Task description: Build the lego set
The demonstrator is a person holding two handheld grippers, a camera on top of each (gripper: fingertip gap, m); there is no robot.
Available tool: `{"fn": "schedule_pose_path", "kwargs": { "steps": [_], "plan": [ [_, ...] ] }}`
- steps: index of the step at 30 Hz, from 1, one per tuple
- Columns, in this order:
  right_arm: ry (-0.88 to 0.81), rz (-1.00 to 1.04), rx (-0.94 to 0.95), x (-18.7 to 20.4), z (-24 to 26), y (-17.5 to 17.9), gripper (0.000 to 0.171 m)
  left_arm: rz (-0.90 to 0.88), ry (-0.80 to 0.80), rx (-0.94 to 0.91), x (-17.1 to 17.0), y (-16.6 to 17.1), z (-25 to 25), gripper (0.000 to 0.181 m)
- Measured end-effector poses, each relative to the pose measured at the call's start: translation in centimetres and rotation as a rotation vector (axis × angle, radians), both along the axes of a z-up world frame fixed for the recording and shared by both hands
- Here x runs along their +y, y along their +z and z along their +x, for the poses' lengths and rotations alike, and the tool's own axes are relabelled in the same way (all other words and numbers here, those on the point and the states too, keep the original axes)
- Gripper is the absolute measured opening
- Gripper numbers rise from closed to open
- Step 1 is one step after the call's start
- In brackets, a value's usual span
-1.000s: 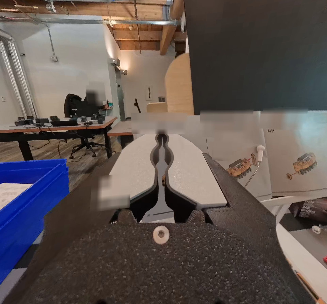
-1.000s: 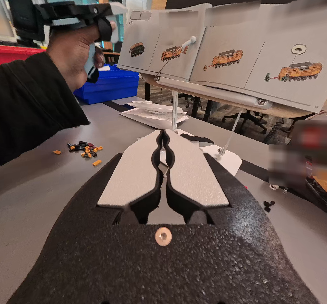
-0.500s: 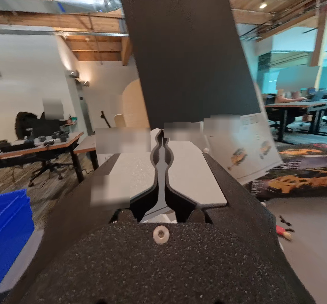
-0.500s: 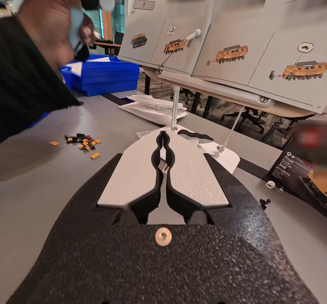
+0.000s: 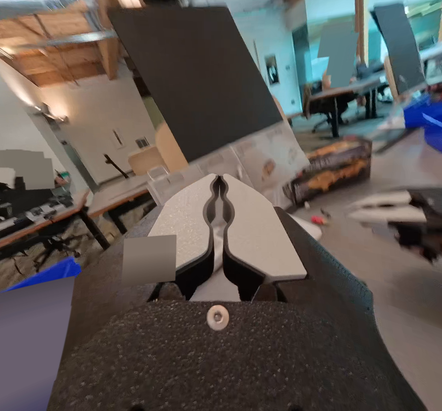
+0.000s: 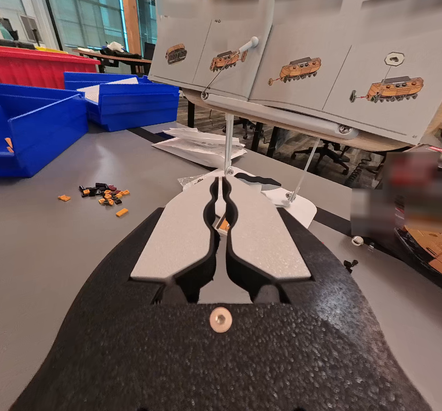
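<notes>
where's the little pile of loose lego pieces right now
In the right wrist view, the pile of loose pieces lies on the grey table, left of the right gripper, in front of the blue bins.

Right claw (image 6: 220, 179) closed above grey table (image 6: 71, 232), loose bricks (image 6: 105, 195) left

On the desk (image 6: 59, 244), a heap of small bricks (image 6: 105, 193) lies to the left, with one stray brick (image 6: 64, 198) just left of it and another (image 6: 122, 212) nearer. Bins (image 6: 134, 105) stand farther left, behind the heap. An instruction booklet (image 6: 287, 64) rests on a stand (image 6: 299, 208) at the far middle, loose papers (image 6: 201, 146) lying behind the stand's base. The set's box (image 5: 332, 167) sits to the right of the stand
</notes>
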State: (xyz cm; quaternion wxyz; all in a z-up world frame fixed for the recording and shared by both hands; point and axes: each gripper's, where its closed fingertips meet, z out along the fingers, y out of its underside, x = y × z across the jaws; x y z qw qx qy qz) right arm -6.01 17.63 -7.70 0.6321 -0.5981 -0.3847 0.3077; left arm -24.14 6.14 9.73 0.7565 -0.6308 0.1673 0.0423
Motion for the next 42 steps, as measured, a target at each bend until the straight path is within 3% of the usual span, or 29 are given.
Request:
{"fn": "schedule_pose_path", "kwargs": {
  "steps": [4, 8, 12, 17, 25, 42],
  "plan": [
    [0.003, -0.008, -0.011, -0.2, -0.2, -0.2, 0.002, -0.28, -0.059, 0.061, 0.5, -10.1, 0.1, 0.0],
    [0.01, 0.021, -0.021, -0.5, -0.2, 0.1, 0.001, -0.527, -0.006, 0.09, 1.3, -18.5, -1.3, 0.0],
    [0.011, 0.024, -0.018, -0.2, 0.3, 0.3, 0.001, -0.732, 0.089, 0.144, 1.6, -23.4, -3.4, 0.002],
    [0.017, -0.013, 0.002, 0.2, 0.8, 0.3, 0.001, -1.021, 0.139, 0.206, -0.4, -28.7, -5.1, 0.007],
    [0.048, -0.059, -0.015, 0.1, 0.3, -0.6, 0.0, -1.062, 0.142, 0.333, -0.4, -30.8, -5.4, 0.015],
    [0.097, -0.093, -0.079, -0.5, -0.5, -2.0, 0.0, -1.07, 0.024, 0.215, -0.7, -30.2, -3.6, 0.005]
  ]
}}
